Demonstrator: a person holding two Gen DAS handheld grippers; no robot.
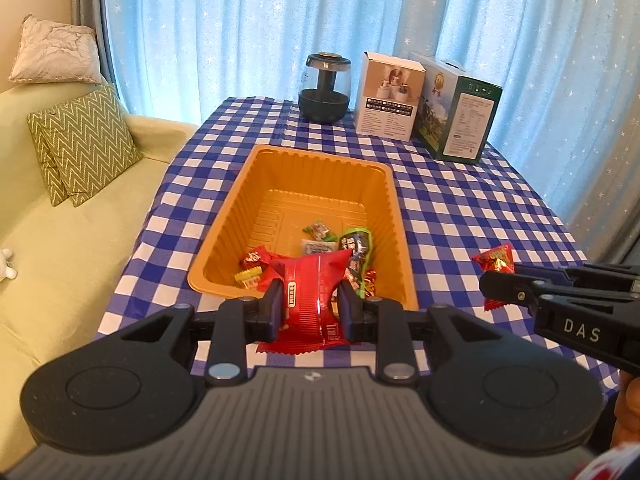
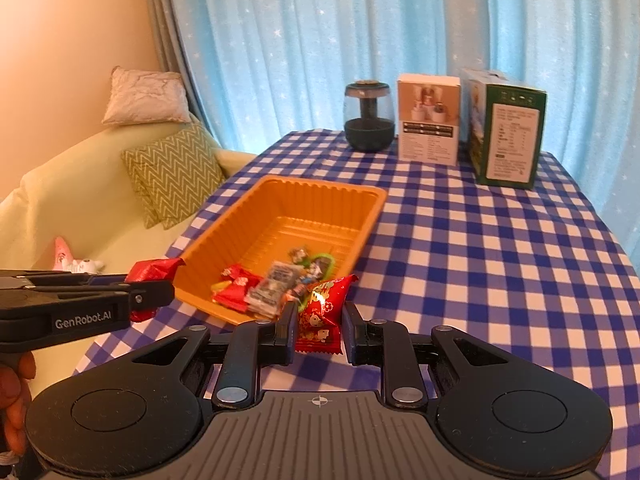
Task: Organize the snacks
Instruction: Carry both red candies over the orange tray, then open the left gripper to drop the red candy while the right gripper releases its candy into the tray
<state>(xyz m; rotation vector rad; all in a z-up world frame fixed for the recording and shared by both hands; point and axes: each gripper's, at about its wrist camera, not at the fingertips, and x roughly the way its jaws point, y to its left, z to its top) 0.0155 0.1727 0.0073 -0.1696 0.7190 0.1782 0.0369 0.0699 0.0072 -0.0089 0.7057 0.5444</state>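
Note:
An orange plastic tray (image 1: 312,160) (image 2: 320,190) sits on the checked tablecloth and holds several small wrapped snacks (image 1: 352,246) (image 2: 276,284) at its near end. My left gripper (image 1: 310,304) (image 2: 154,294) is shut on a red snack packet (image 1: 312,292) (image 2: 154,270) just before the tray's near rim. My right gripper (image 2: 320,322) (image 1: 490,284) is shut on a smaller red packet with a cartoon print (image 2: 322,308) (image 1: 496,260), to the right of the tray's near corner.
At the table's far end stand a dark round jar (image 1: 324,90), a white box (image 1: 390,96) and a green box (image 1: 456,110). A pale green sofa with cushions (image 1: 86,142) lies left of the table. Blue curtains hang behind.

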